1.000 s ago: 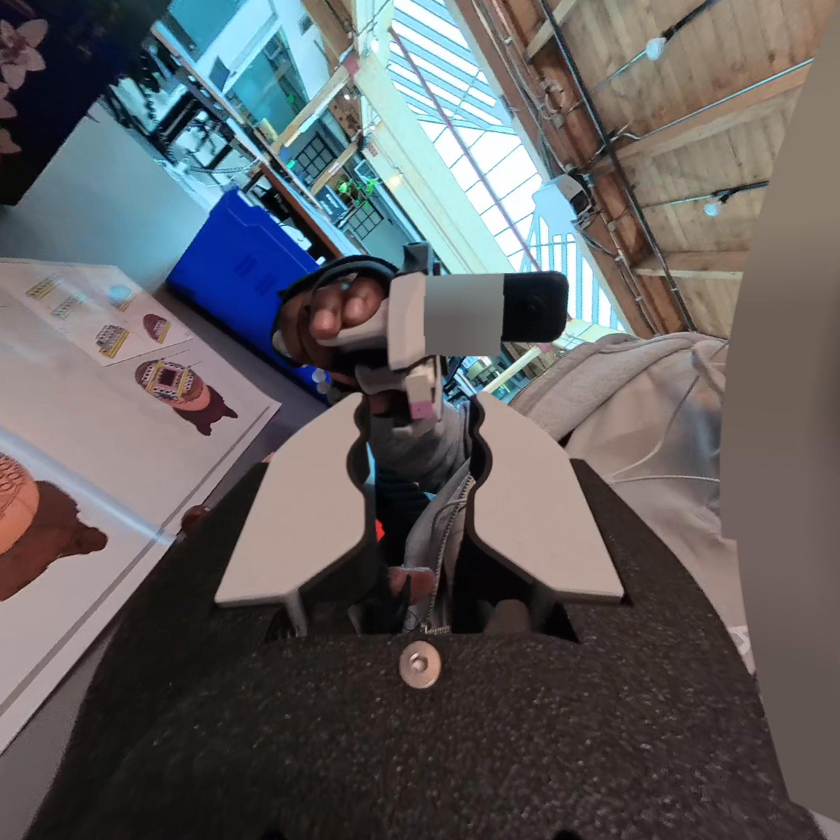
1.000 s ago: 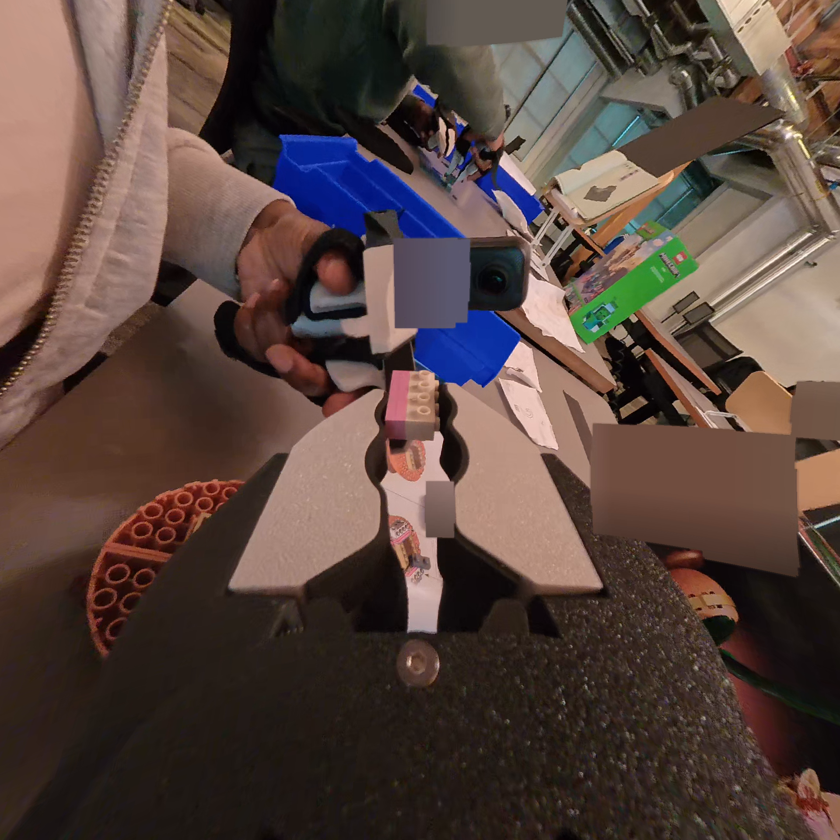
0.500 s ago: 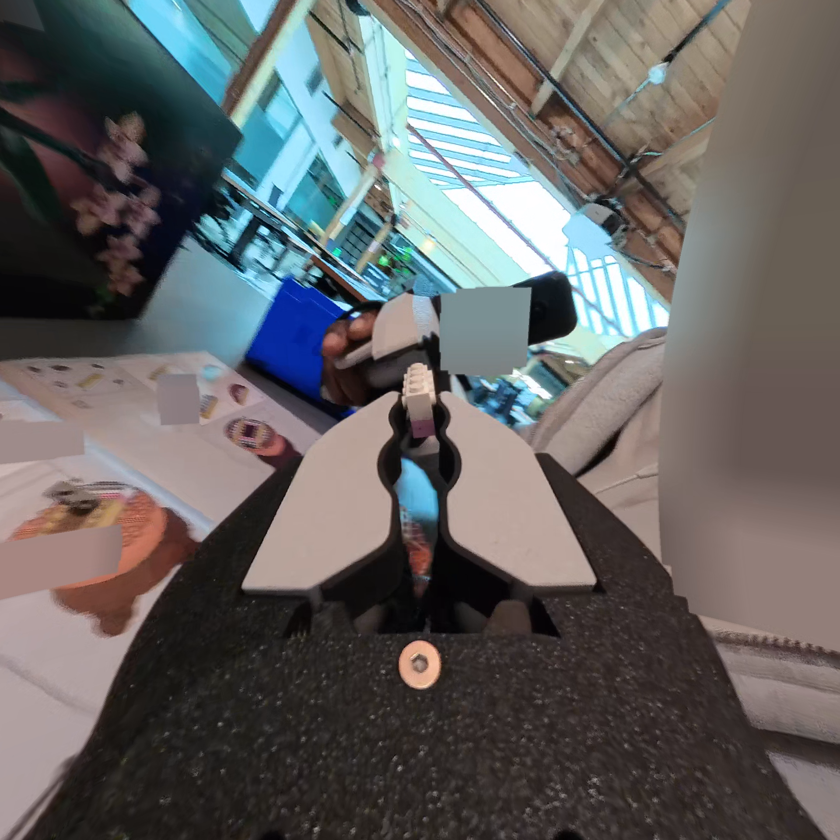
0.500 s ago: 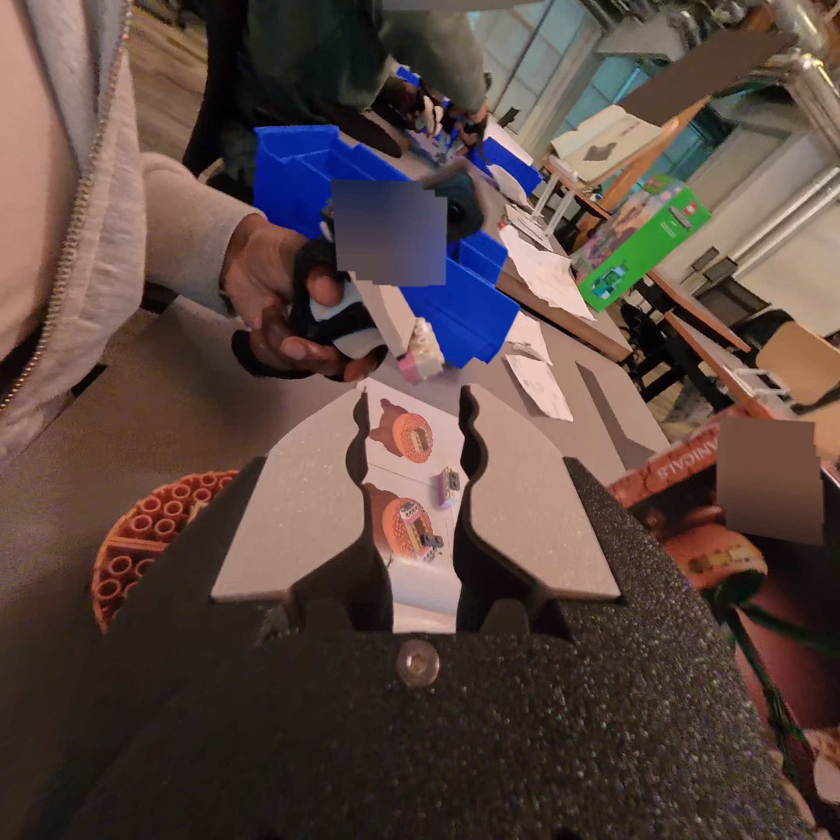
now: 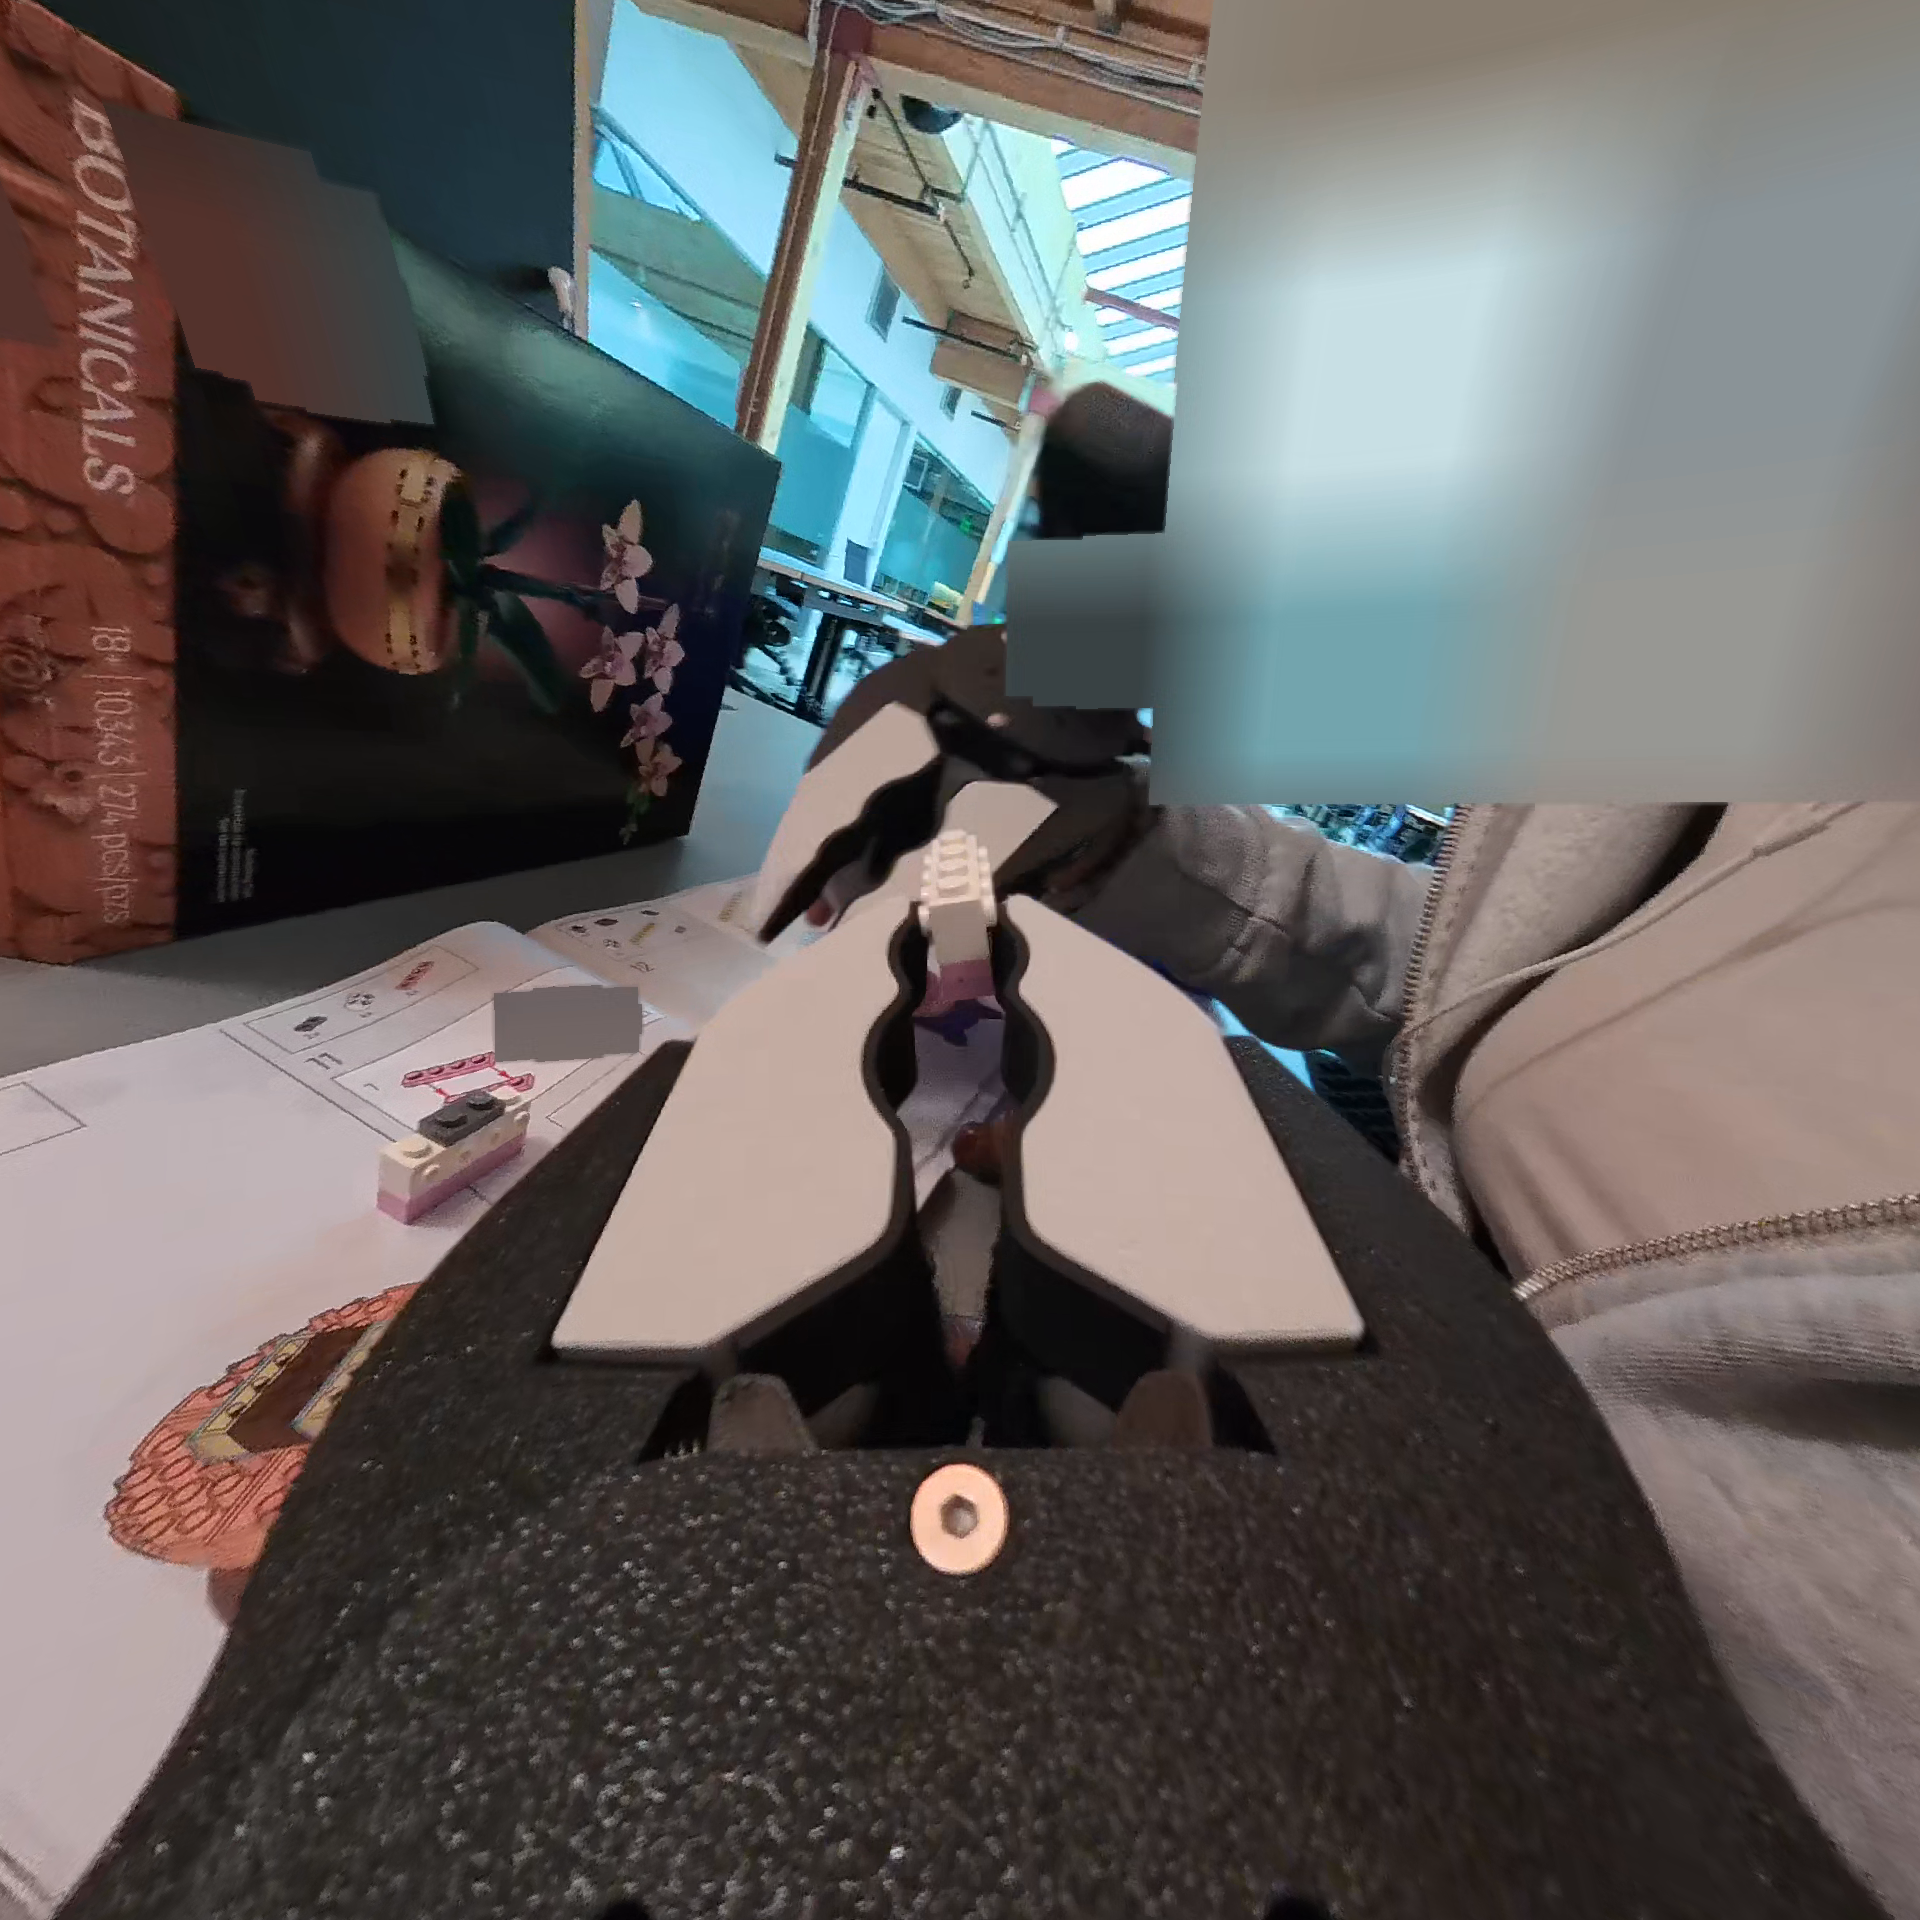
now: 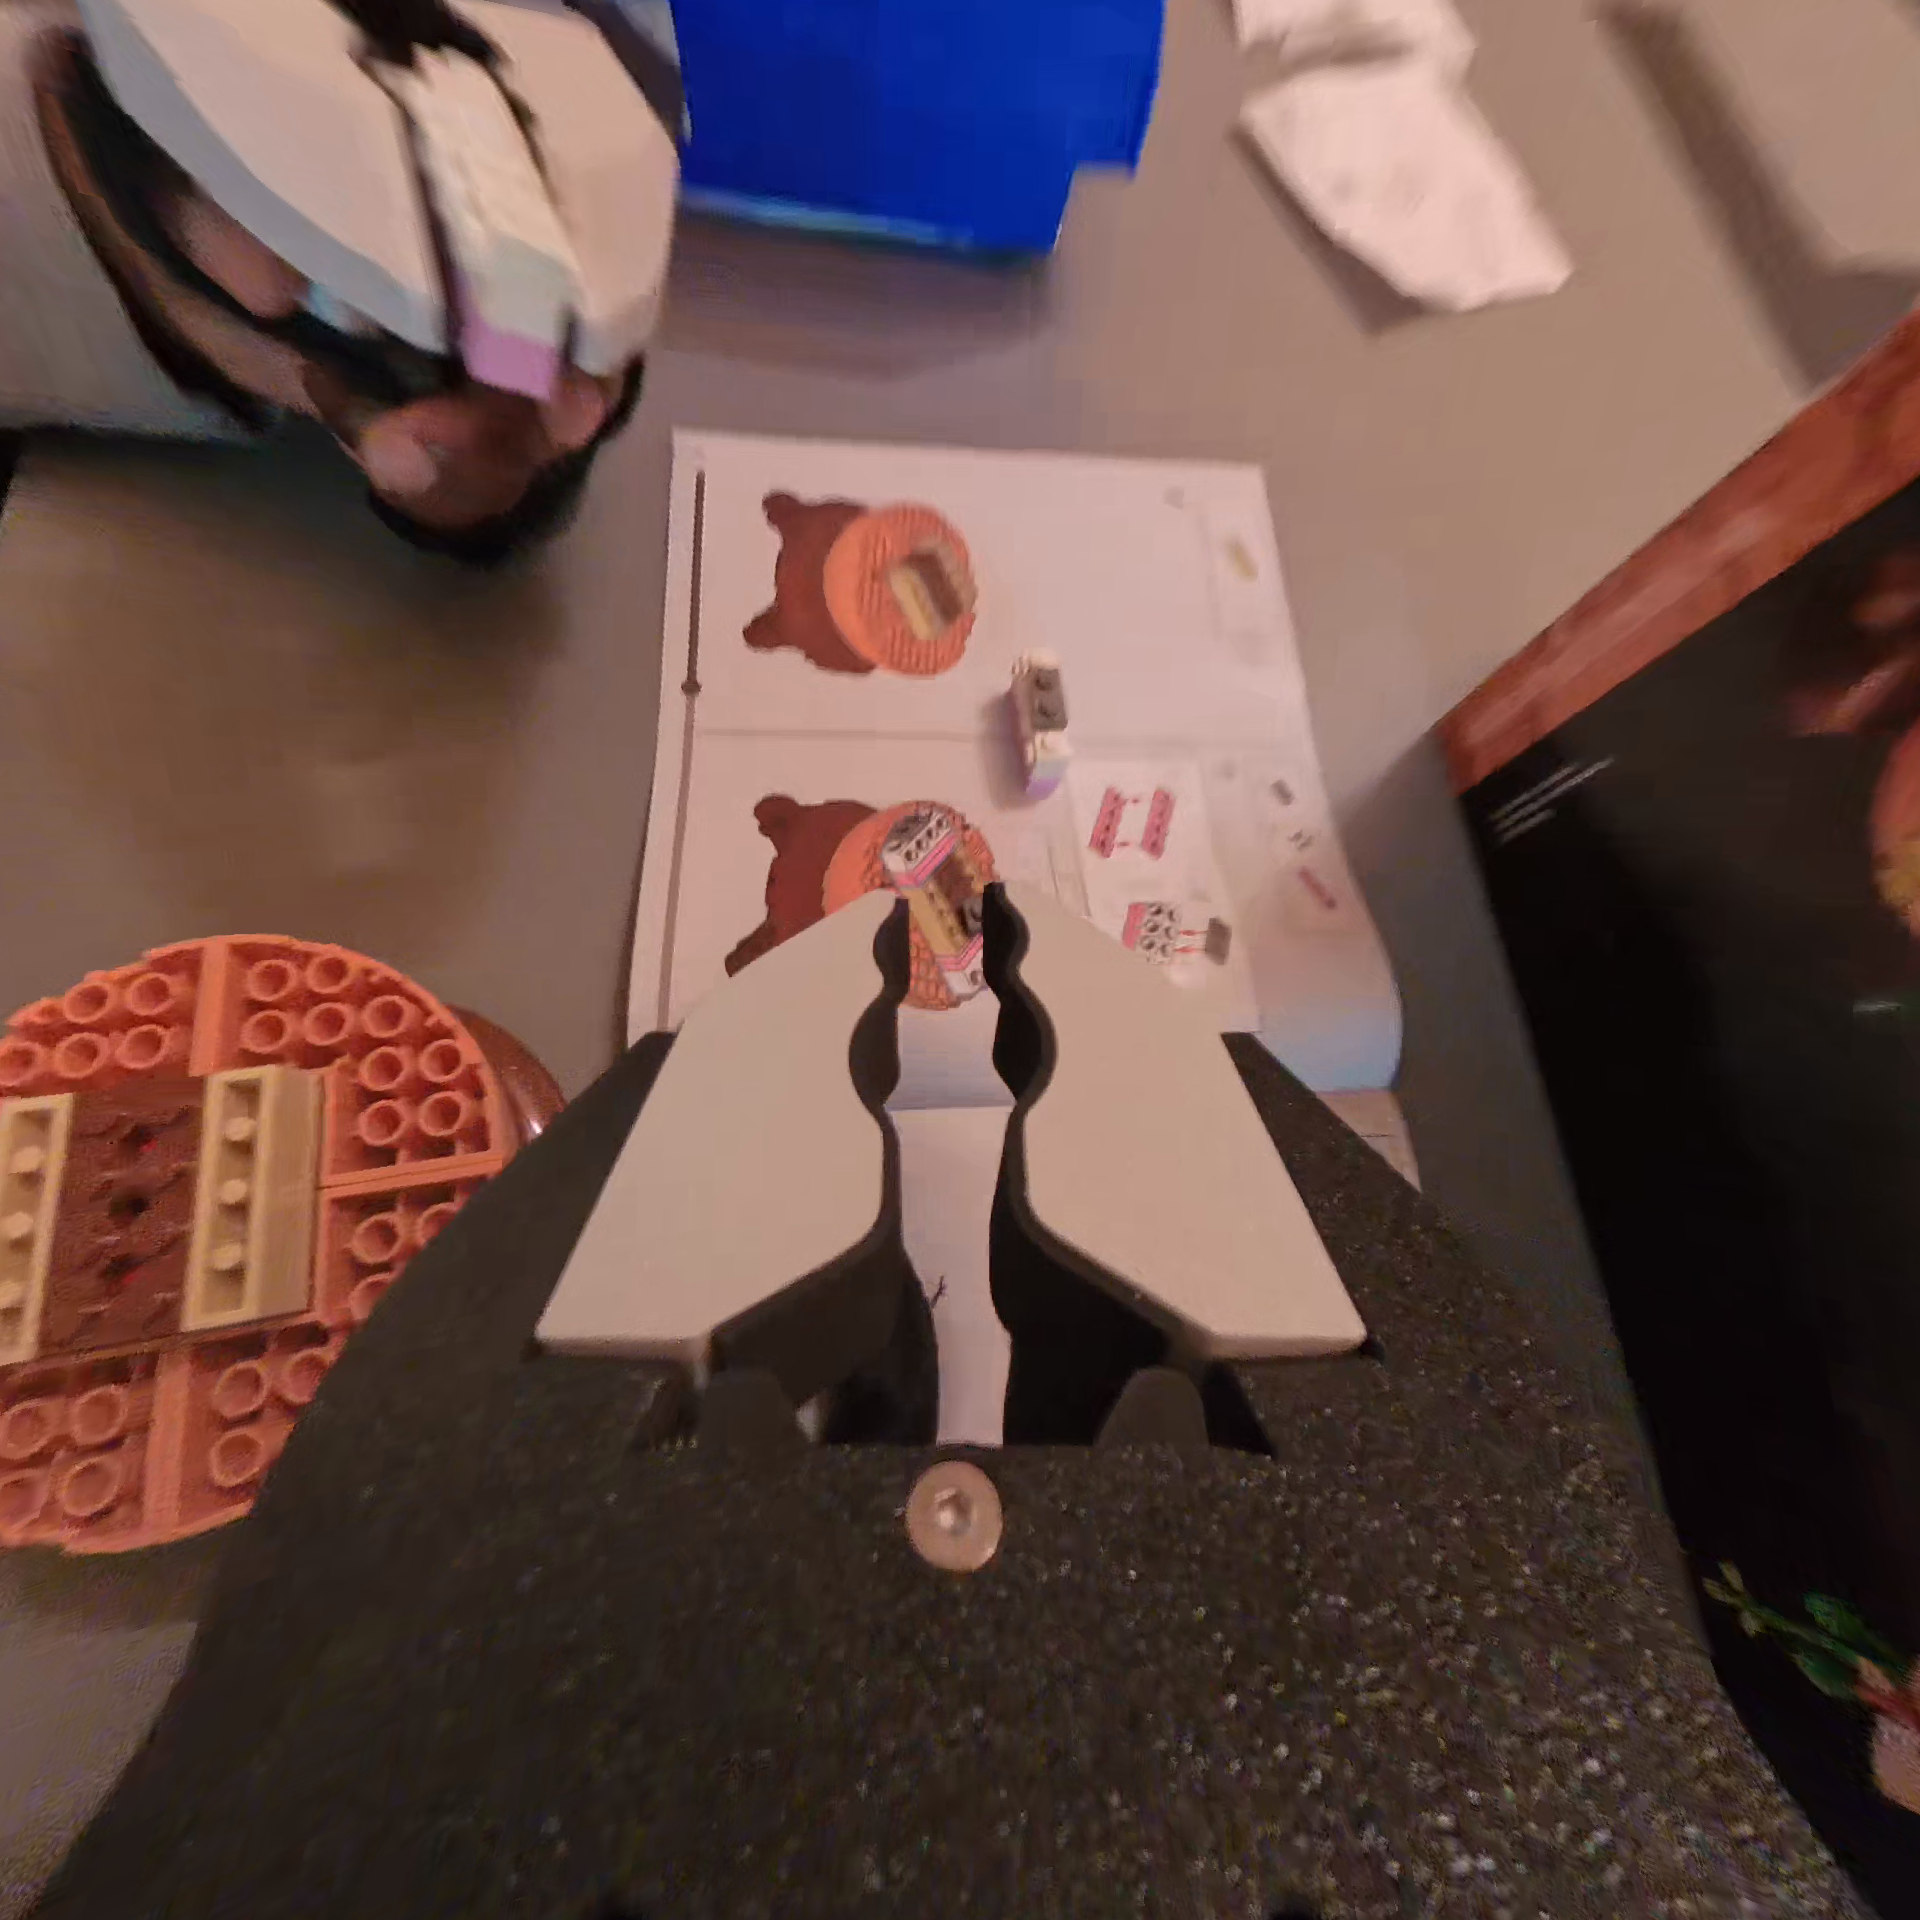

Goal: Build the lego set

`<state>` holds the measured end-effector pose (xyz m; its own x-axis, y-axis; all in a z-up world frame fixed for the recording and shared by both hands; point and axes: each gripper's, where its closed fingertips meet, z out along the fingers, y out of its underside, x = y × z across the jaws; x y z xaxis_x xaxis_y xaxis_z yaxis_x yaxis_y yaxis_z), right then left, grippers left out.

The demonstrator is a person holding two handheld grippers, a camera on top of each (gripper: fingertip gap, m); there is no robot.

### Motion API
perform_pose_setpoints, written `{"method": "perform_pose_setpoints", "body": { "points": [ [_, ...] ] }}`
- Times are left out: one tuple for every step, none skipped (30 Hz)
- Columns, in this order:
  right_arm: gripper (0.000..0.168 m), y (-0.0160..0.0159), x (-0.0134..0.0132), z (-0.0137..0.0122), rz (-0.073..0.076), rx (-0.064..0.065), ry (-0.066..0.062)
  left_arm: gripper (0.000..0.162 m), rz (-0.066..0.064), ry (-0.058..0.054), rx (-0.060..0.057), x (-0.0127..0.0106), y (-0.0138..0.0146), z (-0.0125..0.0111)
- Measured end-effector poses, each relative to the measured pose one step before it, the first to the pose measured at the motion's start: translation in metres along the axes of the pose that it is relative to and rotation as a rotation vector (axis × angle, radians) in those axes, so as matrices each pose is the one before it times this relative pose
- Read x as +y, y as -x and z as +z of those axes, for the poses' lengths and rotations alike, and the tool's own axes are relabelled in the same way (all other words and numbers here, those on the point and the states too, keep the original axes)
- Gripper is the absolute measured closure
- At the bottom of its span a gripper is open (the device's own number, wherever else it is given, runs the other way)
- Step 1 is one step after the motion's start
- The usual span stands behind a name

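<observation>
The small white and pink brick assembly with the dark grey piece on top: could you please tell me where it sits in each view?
Left wrist view: the small brick assembly lies at left of centre on the instruction booklet, left of the left gripper.
Right wrist view: right of centre, on the same booklet, beyond the right gripper.
Shared landmark: the dark set box.

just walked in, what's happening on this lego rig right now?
A person is building a lego set with two handheld claws. The left claw is shut on a small white and pink brick stack, held above the open instruction booklet. The right claw is open and empty over the same booklet. A second small brick stack lies on the page, and the round orange base sits on the table beside the booklet, not yet touched.
</observation>
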<state>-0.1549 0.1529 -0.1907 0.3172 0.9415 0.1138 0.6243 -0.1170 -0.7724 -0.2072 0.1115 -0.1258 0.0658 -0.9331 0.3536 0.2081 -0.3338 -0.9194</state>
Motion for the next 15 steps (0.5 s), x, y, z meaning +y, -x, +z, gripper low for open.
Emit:
{"method": "perform_pose_setpoints", "body": {
  "points": [
    [0.155, -0.00098, 0.00412, 0.00583, 0.0018, -0.0068, 0.0357, 0.151, -0.0029, 0.0025, 0.0152, 0.00024, -0.00152, 0.00018],
    [0.155, -0.0034, 0.00297, 0.00496, 0.0, 0.0144, 0.031, 0.151, -0.0015, 0.0003, 0.0058, 0.00006, -0.00064, -0.00001],
    [0.155, -0.00354, 0.00219, 0.00412, 0.0054, 0.0179, 0.0312, 0.151, -0.0009, -0.0017, 0.0011, -0.00026, 0.00003, -0.00017],
    [0.155, -0.00198, 0.00168, 0.00345, 0.0189, 0.0103, 0.0304, 0.151, -0.0015, -0.004, -0.0035, -0.00041, 0.00057, -0.00034],
    [0.154, -0.00142, 0.00135, 0.00293, 0.0307, 0.0103, 0.0317, 0.151, -0.0019, -0.006, -0.0048, -0.00075, 0.00074, -0.00059],
    [0.152, 0.00349, 0.00049, 0.00258, 0.0171, -0.0155, 0.024, 0.151, -0.0009, -0.007, -0.0024, -0.00087, 0.00041, -0.00063],
    [0.151, 0.0024, 0.00115, 0.00253, 0.0156, -0.0013, 0.0255, 0.151, 0.0003, -0.0068, 0.0003, -0.00088, -0.00007, -0.00065],
    [0.15, 0.00054, 0.00263, 0.00243, 0.0057, 0.0128, 0.0345, 0.151, 0.0001, -0.0055, 0.0024, -0.00059, -0.00025, -0.00046],
    [0.15, -0.00184, 0.00291, 0.00241, 0.0011, 0.0289, 0.0321, 0.151, -0.0019, -0.0042, 0.0024, -0.0005, -0.00011, -0.00042],
    [0.15, -0.00403, 0.00248, 0.00213, 0.0033, 0.0404, 0.0267, 0.151, -0.0042, -0.0035, 0.0031, -0.00044, 0.00003, -0.00034],
    [0.15, -0.00213, 0.00115, 0.00189, 0.004, 0.0244, 0.0156, 0.151, -0.005, -0.0037, 0.0035, -0.0005, 0.00001, -0.00032],
    [0.15, -0.00066, -0.00027, 0.00112, 0.0131, 0.0117, 0.0049, 0.151, -0.0043, -0.0046, 0.0034, -0.00056, 0.00002, -0.00048],
    [0.151, -0.00034, -0.00149, 0.0006, 0.0201, 0.0066, -0.0043, 0.151, -0.0035, -0.0058, 0.0025, -0.00067, -0.00008, -0.00063],
    [0.151, 0.00044, -0.00063, 0.00075, 0.0135, 0.0002, -0.0003, 0.151, -0.0036, -0.0063, 0.0007, -0.00074, 0.00016, -0.00059],
    [0.153, -0.00007, 0.00144, 0.00099, 0.0013, 0.0035, 0.0119, 0.151, -0.0043, -0.0058, 0.0007, -0.00067, 0.0001, -0.00063]
  ]
}}
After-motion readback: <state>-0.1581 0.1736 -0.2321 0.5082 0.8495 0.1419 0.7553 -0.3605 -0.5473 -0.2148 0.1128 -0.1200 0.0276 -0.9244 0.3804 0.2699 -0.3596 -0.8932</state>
